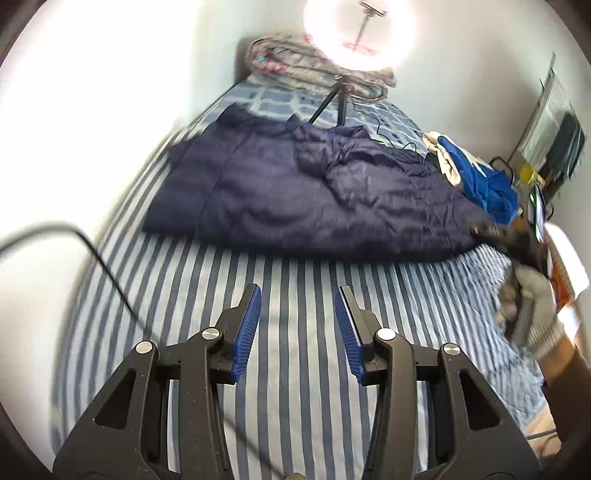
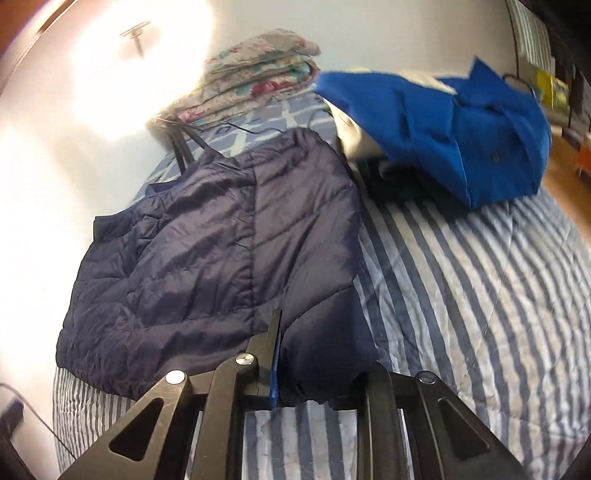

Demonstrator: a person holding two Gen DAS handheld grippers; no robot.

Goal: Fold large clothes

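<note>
Item: navy quilted jacket [image 1: 280, 199], laid out across the striped bed [image 1: 295, 332], partly folded, with creased padding gathered toward its middle. In the right wrist view its near corner was seen lying between the arms of the right tool [image 2: 314, 354].

Left tool [image 1: 297, 325]: held above bare striped sheet, short of the jacket's near edge; blue pads [image 1: 247, 332] stood well apart, nothing between them.

Right tool: a thick fold of the jacket's corner lay between the fingers. One finger was visible against the fabric; the other was hidden under it. Whether the fold was clamped or merely rested there cannot be told. In the left wrist view a gloved hand [image 1: 532, 314] was seen at the jacket's right end, blurred.

Other contents: blue garment [image 2: 454, 136] heaped just beyond the jacket; folded floral quilt [image 2: 258, 70] at the bed's head; ring lamp [image 1: 360, 33] on a tripod [image 1: 332, 99]; black cable [image 1: 92, 251] trailing at the left.

Handling, as judged: light, puffy, soft throughout, no stiffness to hold a crease. The shell looked smooth and probably slippery, so a thin pinch may slide out. A hold is best taken at a hem corner or seam, with several layers gathered deep between the pads. Trapped air is likely to spring folds open; pressing flat may be needed.
</note>
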